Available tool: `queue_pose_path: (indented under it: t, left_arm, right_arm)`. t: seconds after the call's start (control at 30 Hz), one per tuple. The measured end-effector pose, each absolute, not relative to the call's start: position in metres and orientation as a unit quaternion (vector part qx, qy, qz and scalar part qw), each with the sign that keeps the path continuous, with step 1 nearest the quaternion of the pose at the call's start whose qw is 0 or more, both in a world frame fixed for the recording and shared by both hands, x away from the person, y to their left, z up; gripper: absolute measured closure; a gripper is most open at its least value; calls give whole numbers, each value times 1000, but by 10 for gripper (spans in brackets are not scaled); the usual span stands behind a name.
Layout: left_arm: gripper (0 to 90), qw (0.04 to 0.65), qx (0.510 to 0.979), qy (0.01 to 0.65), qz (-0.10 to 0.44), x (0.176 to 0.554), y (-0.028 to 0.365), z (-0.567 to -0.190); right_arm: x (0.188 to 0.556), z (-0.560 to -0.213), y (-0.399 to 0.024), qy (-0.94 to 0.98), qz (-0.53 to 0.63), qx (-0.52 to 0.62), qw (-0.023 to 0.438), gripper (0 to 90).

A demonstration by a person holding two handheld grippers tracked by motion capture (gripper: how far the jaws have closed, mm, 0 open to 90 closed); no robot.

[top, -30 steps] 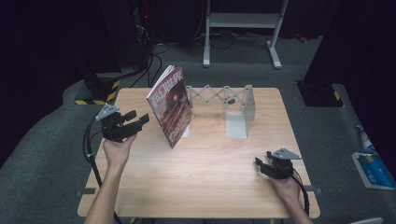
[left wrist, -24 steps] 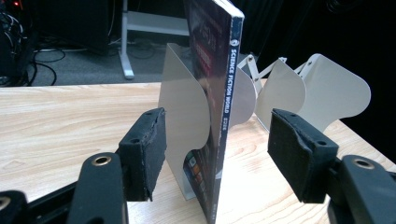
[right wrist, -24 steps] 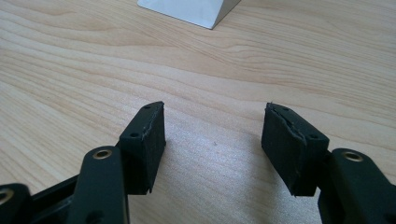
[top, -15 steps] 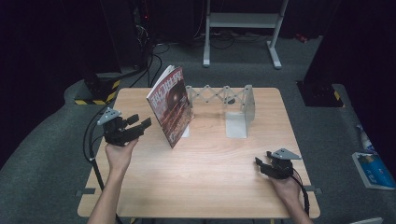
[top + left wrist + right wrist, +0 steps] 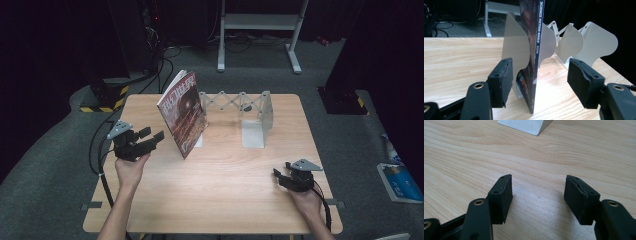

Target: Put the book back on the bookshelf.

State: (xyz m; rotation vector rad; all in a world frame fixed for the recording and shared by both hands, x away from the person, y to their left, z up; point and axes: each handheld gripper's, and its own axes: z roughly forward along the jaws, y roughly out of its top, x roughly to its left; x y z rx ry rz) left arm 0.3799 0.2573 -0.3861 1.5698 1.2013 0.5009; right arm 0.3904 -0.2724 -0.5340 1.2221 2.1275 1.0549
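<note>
While the right hand-held gripper [image 5: 284, 178] rests spread, left hand-held gripper [image 5: 150, 139], spread, lower than before, facing magazine [image 5: 183, 113].

From the high view we look forward and down from above the person's side, taking in the whole surface [image 5: 220, 185], both forearms and the dark floor beyond. The left gripper view sits low and close behind the left claw [image 5: 540, 82], facing level across the surface at the magazine [image 5: 535, 50], spine-on, and the bookend rack [image 5: 584, 42] behind it; we find that same magazine [image 5: 182, 112] and rack [image 5: 250, 112] mid-surface in the high view. The right gripper view rides just behind the right claw [image 5: 537, 197], tilted down at the wood from very near, sharing only the rack's base corner [image 5: 526, 126].
</note>
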Motion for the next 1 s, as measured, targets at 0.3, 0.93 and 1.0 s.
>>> queue_pose_path:
  t: [0.3,0.93,1.0]
  left_arm:
    - [373,521,659,501,207,376,255,-393]
    - [373,515,666,500,204,373,251,-405]
    - [373,515,666,500,202,372,250,-407]
  right_arm:
    - [390,-534,-272,775,384,445,233,398]
    - [390,-534,-272,774,384,445,234,398]
    - [390,-534,-272,774,384,445,233,397]
